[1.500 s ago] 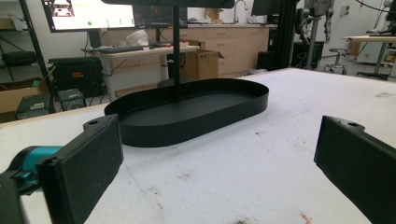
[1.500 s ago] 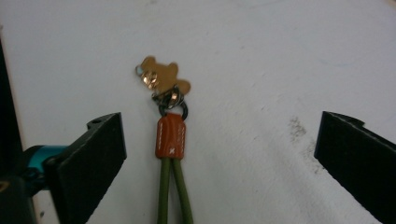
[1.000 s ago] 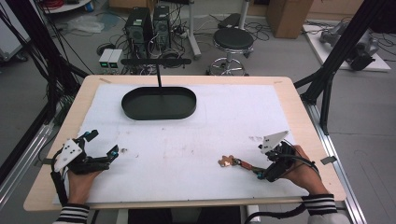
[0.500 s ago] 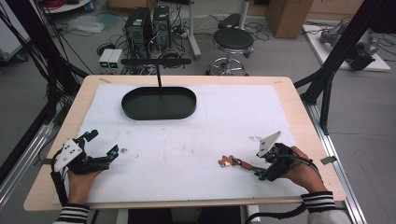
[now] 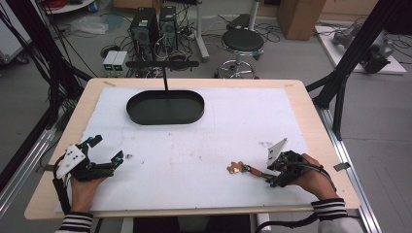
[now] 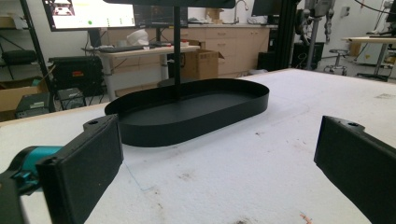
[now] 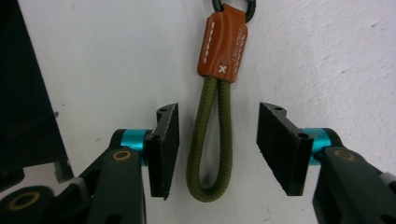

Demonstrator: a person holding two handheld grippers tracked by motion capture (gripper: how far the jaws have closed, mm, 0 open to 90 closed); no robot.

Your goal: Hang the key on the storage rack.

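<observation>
A key strap lies flat on the white table cover: an olive rope loop (image 7: 208, 154) stitched into a brown leather tab (image 7: 223, 44), with a small metal piece at its far end (image 5: 236, 168). My right gripper (image 7: 218, 116) is open and low over the table, one jaw on each side of the rope loop, neither touching it. In the high view this gripper (image 5: 268, 175) sits at the front right, held by a hand. My left gripper (image 5: 108, 148) rests open at the front left with nothing between its jaws (image 6: 219, 154).
A black oval tray (image 5: 133, 114) with an upright black post (image 5: 165, 77) stands at the back centre and shows ahead of the left gripper (image 6: 210, 116). A small dark speck (image 5: 128, 156) lies just right of the left gripper. The table's front edge runs close to both hands.
My right gripper has shifted a little left and tipped down over the strap's rope loop. The strap and the left gripper have stayed where they were.
</observation>
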